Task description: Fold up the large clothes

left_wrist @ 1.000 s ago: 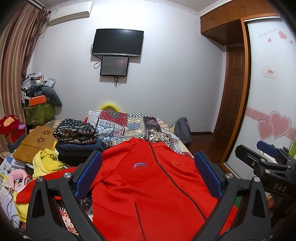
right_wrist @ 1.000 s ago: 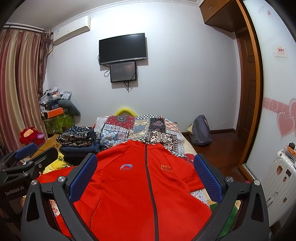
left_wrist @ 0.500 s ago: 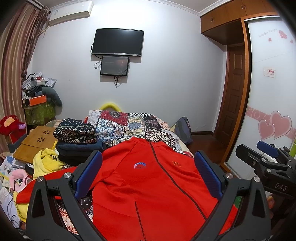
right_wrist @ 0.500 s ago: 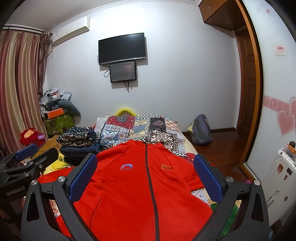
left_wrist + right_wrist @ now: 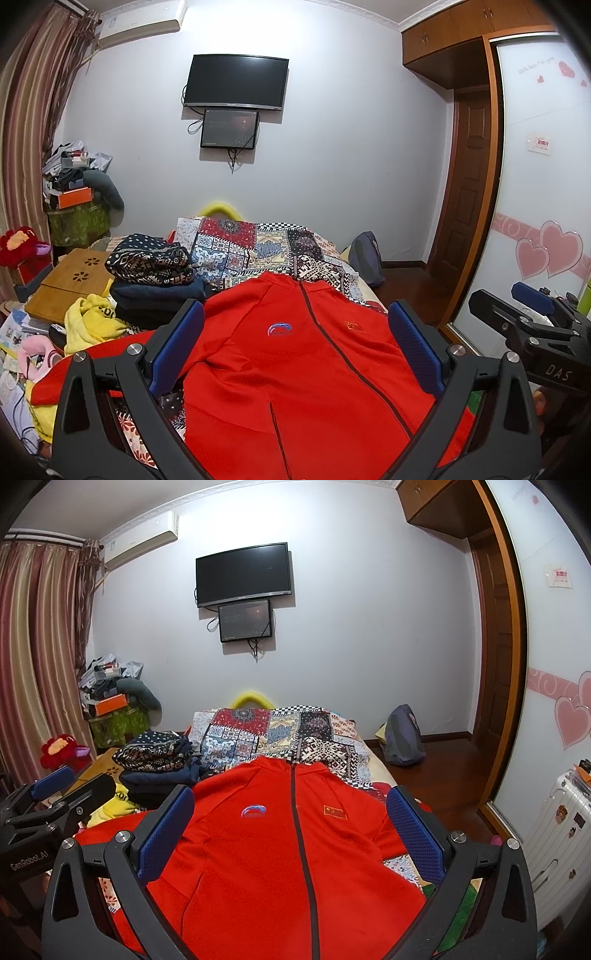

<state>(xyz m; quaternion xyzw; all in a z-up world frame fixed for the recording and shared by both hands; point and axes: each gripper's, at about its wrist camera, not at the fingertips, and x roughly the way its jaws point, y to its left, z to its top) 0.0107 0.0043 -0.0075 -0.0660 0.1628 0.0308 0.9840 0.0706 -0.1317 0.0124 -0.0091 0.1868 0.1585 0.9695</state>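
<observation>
A large red zip-up jacket [image 5: 295,362] [image 5: 280,842] lies spread face up on the bed, collar toward the far wall, with a dark zipper down its middle. Its left sleeve [image 5: 92,365] stretches out over the bed's left side. My left gripper [image 5: 295,339] hovers open above the jacket's near half, holding nothing. Just as wide open, my right gripper [image 5: 291,819] hangs over the jacket's chest. Each gripper shows at the edge of the other's view: the right gripper [image 5: 532,321] at the right of the left wrist view, the left gripper [image 5: 55,797] at the left of the right wrist view.
A patchwork quilt [image 5: 258,247] covers the bed beyond the collar. A stack of folded dark and patterned clothes [image 5: 151,273] and a yellow garment [image 5: 88,321] sit left of the jacket. A wooden lap table [image 5: 66,284], a backpack [image 5: 402,738] on the floor and a white suitcase [image 5: 557,834] stand around.
Both grippers have barely drifted; the jacket lies as before and both stay open.
</observation>
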